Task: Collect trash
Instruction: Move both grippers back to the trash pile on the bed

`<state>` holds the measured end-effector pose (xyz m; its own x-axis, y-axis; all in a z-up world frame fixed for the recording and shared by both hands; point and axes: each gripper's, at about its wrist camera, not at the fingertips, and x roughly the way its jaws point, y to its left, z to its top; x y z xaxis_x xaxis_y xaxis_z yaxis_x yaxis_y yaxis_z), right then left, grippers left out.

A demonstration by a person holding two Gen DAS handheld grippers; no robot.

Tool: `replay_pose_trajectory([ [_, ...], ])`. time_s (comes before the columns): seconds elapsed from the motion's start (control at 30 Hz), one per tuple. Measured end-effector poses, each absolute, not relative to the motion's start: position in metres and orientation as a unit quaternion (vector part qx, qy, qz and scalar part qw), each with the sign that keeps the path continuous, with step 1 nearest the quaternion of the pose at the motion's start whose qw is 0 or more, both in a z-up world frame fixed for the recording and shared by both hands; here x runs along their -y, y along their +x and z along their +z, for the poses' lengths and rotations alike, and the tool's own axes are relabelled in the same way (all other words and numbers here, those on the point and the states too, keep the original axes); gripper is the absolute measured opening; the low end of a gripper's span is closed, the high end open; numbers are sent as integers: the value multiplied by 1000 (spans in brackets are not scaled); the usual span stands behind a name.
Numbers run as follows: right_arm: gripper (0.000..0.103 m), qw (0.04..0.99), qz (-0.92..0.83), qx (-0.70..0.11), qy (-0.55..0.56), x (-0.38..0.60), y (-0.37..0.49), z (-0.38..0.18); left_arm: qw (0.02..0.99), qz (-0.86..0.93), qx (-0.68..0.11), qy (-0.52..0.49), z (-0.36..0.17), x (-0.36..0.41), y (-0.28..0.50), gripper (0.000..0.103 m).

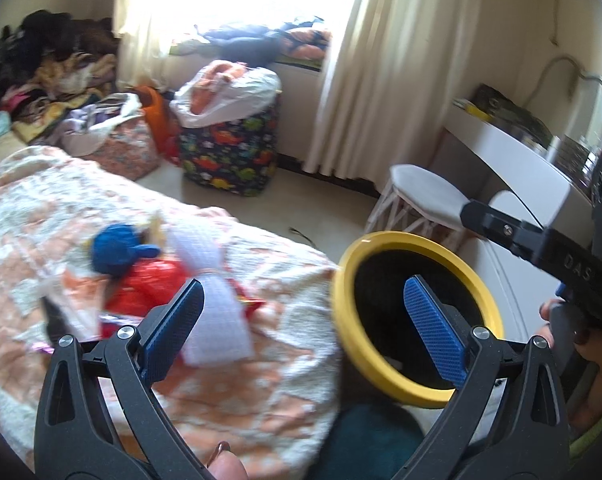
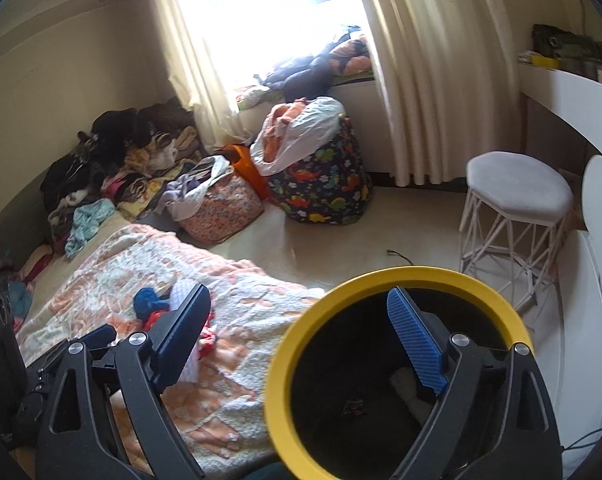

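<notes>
Trash (image 1: 149, 280) lies heaped on bed (image 1: 261, 380), left of yellow-rimmed bin (image 1: 343, 320). Bin stands just beside bed edge, probably for short transfers. Left claw (image 1: 301, 328) gapes wide, empty, aimed at heap. Right claw (image 2: 301, 344) likewise spread, empty, over bin.

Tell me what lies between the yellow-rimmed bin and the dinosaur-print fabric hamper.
Only bare pale floor separates the yellow-rimmed black bin from the dinosaur-print fabric hamper, clearest in the right wrist view.
</notes>
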<state>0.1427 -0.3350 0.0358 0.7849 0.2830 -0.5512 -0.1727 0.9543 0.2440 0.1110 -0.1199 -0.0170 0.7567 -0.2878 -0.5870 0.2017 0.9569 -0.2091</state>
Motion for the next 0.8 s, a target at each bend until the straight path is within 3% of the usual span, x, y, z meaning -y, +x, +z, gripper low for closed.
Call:
replay_pose_trajectory([
  [0.8, 85, 895, 259, -363, 28, 182, 191, -1, 930, -5, -338, -142, -38, -20, 86, 92],
])
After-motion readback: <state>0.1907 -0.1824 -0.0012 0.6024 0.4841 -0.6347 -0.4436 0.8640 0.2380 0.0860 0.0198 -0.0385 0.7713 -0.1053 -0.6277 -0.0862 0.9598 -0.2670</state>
